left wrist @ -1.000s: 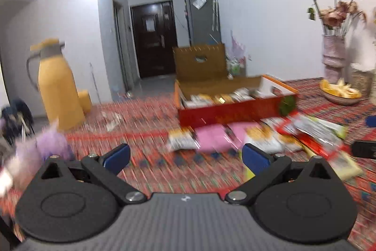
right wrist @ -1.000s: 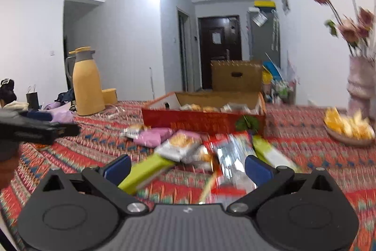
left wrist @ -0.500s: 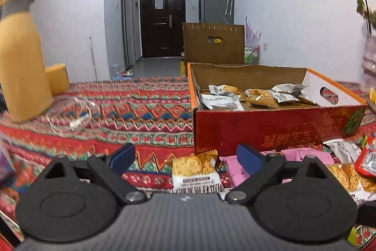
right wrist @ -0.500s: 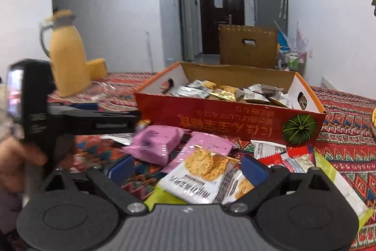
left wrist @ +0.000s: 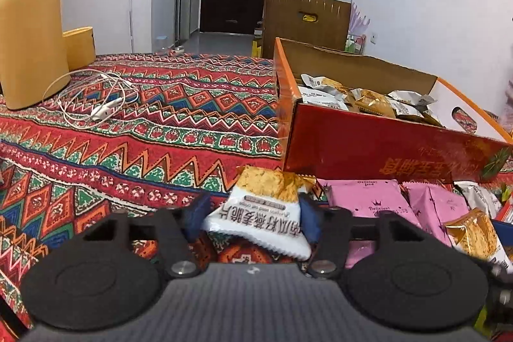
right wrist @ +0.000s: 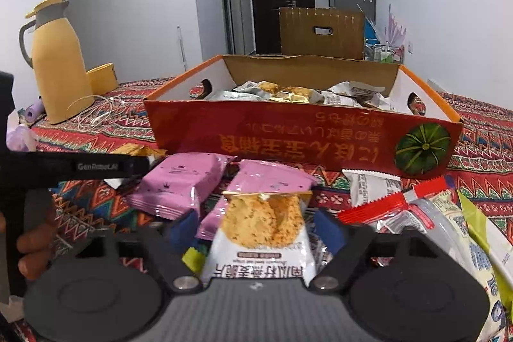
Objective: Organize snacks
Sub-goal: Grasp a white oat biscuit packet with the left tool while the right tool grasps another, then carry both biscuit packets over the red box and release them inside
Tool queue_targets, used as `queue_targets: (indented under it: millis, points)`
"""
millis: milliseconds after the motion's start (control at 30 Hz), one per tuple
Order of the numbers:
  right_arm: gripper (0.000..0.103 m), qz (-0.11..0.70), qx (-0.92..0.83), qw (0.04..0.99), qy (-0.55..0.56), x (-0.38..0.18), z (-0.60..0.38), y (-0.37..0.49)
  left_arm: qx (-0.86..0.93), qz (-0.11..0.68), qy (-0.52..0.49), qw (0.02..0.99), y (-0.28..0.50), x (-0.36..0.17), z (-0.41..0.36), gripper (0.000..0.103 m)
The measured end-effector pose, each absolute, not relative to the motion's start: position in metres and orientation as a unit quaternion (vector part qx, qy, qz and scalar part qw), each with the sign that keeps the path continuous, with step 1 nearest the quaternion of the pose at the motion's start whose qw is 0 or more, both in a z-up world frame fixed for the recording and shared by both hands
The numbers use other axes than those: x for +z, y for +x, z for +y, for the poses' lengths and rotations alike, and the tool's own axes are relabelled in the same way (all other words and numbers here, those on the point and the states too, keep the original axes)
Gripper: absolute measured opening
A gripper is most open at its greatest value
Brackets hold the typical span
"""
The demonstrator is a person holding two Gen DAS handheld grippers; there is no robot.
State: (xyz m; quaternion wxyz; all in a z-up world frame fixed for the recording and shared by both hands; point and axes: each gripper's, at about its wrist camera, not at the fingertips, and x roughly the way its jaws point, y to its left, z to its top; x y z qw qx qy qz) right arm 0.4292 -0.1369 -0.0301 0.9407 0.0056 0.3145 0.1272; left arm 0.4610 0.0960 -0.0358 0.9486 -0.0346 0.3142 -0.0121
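Jaws of the left gripper (left wrist: 253,215) closing on a white packet (left wrist: 256,213), blue pads touching its two side edges, packet slightly bowed between them and printed with a golden crisp at its far end. Resting low over the patterned table (left wrist: 160,117). Just ahead of these jaws and to their right, the near wall of a red box (left wrist: 384,149), open-topped, with silver and gold snack packets heaped inside. Right of the jaws, close beside the held packet, pink packets (left wrist: 365,197) lying flat against the foot of the box. Far ahead and left of the jaws, a yellow jug (left wrist: 29,21) upright, with a coil of white cable (left wrist: 96,98) beside its base.

Jaws of the right gripper (right wrist: 256,229) closing too, around a gold-topped packet (right wrist: 263,229) standing between them; a sliver of gap showing on each side, pads not yet pressing. Directly beyond these jaws, the same pink packets, then the long red wall of the box. Right of the jaws, a loose pile of red, silver and green wrappers (right wrist: 416,213). Left of the jaws, the dark body of the left gripper reaching across, gripped by the left hand (right wrist: 32,246) at the picture's edge.
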Motion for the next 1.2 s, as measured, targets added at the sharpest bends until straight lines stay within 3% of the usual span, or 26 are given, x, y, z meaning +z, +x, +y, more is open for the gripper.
queue_targets:
  millis: [67, 267, 700, 900, 1200]
  points:
    - [0.052, 0.312, 0.133, 0.941, 0.008, -0.030, -0.139, 0.429, -0.018, 0.312, -0.034, 0.949, 0.459, -0.035, 0.095, 0.055]
    - [0.046, 0.300, 0.136, 0.944, 0.011, -0.030, -0.142, 0.424, -0.006, 0.301, -0.024, 0.953, 0.451, -0.030, 0.094, 0.054]
    - [0.045, 0.235, 0.187, 0.954, 0.008, 0.028, -0.158, 0.347, 0.030, 0.223, -0.030, 0.974, 0.322, 0.057, 0.077, 0.054]
    - [0.045, 0.220, 0.196, 0.956, 0.008, 0.047, -0.181, 0.296, 0.030, 0.212, -0.074, 0.974, 0.256, 0.063, 0.064, 0.055]
    - [0.045, 0.199, 0.180, 0.963, -0.004, 0.063, -0.213, 0.244, 0.013, 0.177, -0.052, 0.983, 0.202, 0.080, 0.033, 0.055]
